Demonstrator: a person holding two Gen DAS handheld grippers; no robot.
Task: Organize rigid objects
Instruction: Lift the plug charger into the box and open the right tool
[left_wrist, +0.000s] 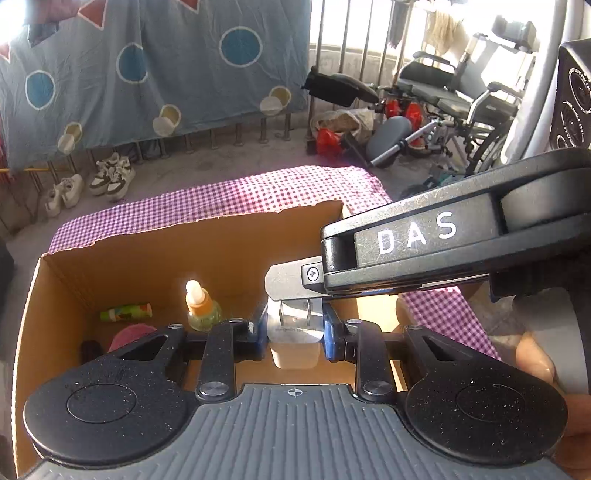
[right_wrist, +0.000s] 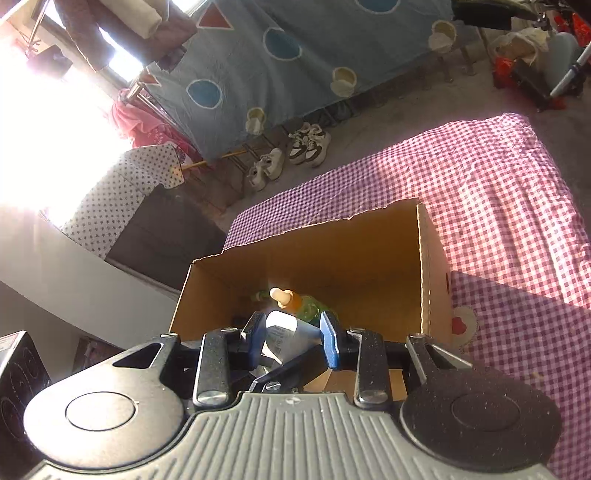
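Left wrist view, step in hand: the white tube (left_wrist: 294, 350) hangs over the open cardboard box (left_wrist: 207, 236), carried by both tools at once. Judged to be the drop-off stage of tidying it away.
Doing it well: lower into the bare patch of box floor right of the dropper bottle. Let one tool go first, then the other, so the tube does not twist between two grips. Release low rather than dropping from above the rim.
Left gripper (left_wrist: 293, 334): jaws narrow, blue pads pressed on both sides of the tube body. The pale cap end points toward the camera.
Right gripper (right_wrist: 291, 332): jaws a little wider and clamped across the same tube. In the left wrist view its metal finger reaches in from the right and meets the tube's far end.
Tube position: above the box interior, near the front wall, not resting on anything but the pads.
Box contents: a dropper bottle (left_wrist: 201, 306) with an orange neck stands upright just left of the tube. A green-and-orange striped tube (left_wrist: 125, 312) lies against the back wall. A pink round object (left_wrist: 129, 336) sits near it, partly hidden by the tool.
Risk: the dropper bottle is close and looks easy to tip with a finger.
Surface: the box sits on a purple checked cloth (right_wrist: 498, 206).
Beyond: sneakers (left_wrist: 110, 177) on the floor, a wheelchair (left_wrist: 454, 99) far right.
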